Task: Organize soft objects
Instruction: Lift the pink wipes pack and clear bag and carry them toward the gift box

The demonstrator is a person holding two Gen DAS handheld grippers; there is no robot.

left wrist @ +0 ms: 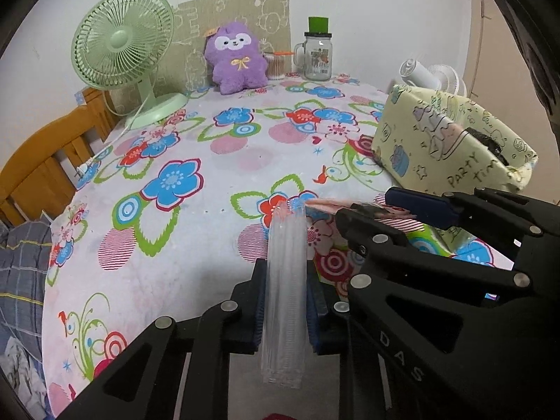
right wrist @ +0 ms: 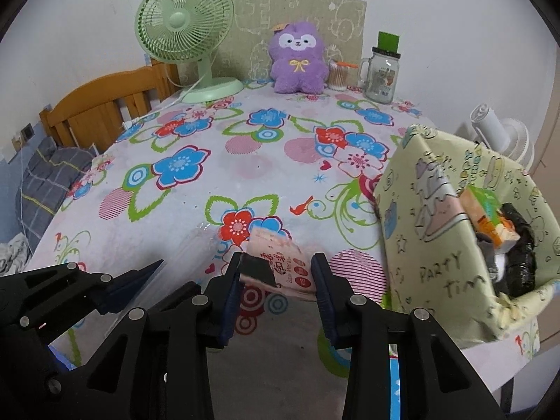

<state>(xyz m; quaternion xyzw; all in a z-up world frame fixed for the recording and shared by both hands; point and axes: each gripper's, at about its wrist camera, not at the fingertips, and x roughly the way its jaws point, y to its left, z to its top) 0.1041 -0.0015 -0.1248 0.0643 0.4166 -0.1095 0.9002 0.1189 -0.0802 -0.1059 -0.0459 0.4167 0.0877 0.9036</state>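
Each claw, the left claw (left wrist: 284,301) and the right claw (right wrist: 278,301), is made of black plastic bars joined by round silver screws, with dark blue pads on its fingers (left wrist: 258,304), and white letters "DAS" on one bar.

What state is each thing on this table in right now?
Left hand-held gripper: shut on clear plastic sleeve.
Right hand-held gripper: shut on pink tissue packet.
Yellow paper-wrapped box: open-topped, partly filled.
Green desk fan: upright.
Purple plush toy: sitting upright.
Glass mug jar: lidded.
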